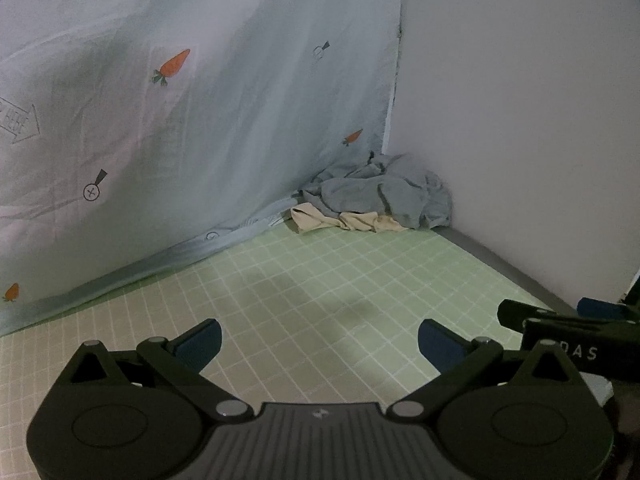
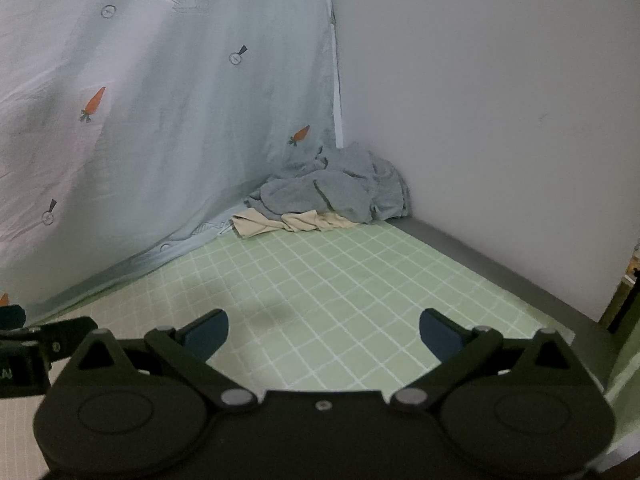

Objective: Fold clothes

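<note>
The clothes point(image 1: 380, 196), a crumpled grey and beige heap, are lying in the far corner of the green mat point(image 1: 320, 300), probably unfolded, while both claws, left claw point(image 1: 320, 344) and right claw point(image 2: 324, 334), are hovering spread apart and empty, well short of them.

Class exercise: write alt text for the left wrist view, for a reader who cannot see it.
The open left gripper hovers empty over a green grid-patterned mat, its jaws spread wide. In the far corner, crumpled grey clothes lie heaped partly over a beige garment, between a carrot-print sheet and a white wall. The right gripper's tip shows at the right edge.
</note>
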